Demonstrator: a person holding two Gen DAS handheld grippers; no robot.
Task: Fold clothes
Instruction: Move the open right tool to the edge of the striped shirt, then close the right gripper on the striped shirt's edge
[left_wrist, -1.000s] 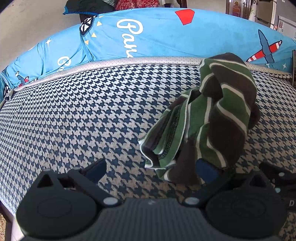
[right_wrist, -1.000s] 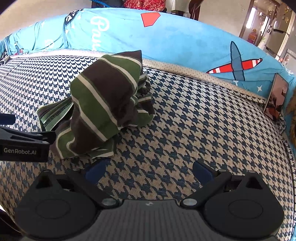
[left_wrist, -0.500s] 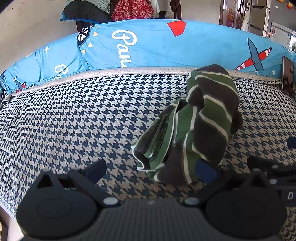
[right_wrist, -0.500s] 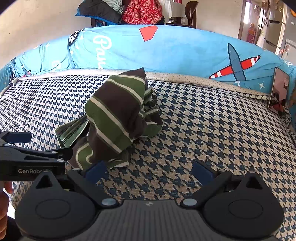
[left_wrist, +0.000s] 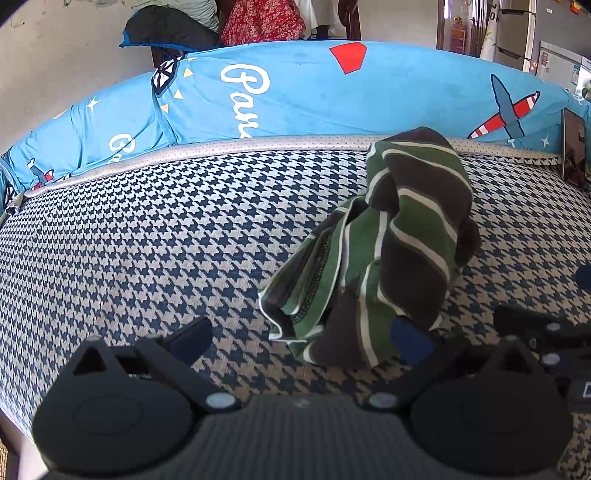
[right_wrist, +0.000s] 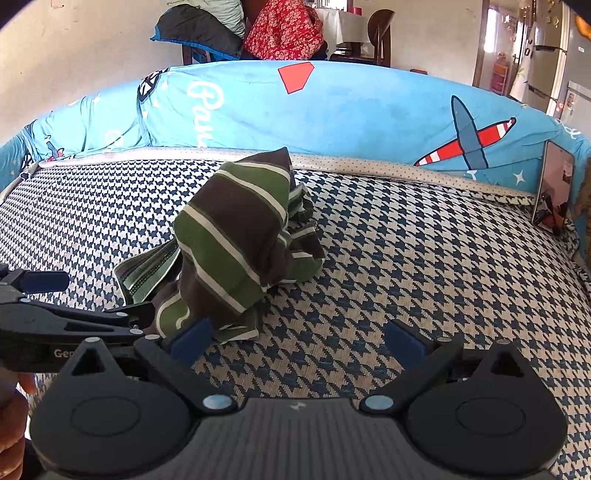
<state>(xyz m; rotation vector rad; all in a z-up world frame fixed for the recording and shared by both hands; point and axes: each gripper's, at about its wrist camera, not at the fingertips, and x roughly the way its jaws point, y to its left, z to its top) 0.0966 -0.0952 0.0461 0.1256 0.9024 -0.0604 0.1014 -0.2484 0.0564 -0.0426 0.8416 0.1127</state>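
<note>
- A crumpled garment (left_wrist: 399, 251) with green, dark brown and thin white stripes sits in a heap on a blue-and-cream houndstooth mattress (left_wrist: 147, 236). In the left wrist view it fills the centre right of the frame; in the right wrist view it sits left of centre (right_wrist: 240, 240).
- The left gripper (left_wrist: 301, 338) spans the bottom of its own view, its two blue-tipped fingers spread wide and holding nothing. The right-hand fingertip (left_wrist: 410, 339) sits just against the near lower edge of the heap; whether it touches the cloth is unclear.
- The right gripper (right_wrist: 295, 338) is likewise wide open and empty at the bottom of its view. Its left-hand fingertip (right_wrist: 192, 336) lies at the heap's near edge.
- A bright blue blanket (left_wrist: 295, 92) printed with aeroplanes and white lettering curves across the upper part of both views, behind the mattress.
- A dark framed panel (right_wrist: 554, 192) leans at the right edge.
</note>
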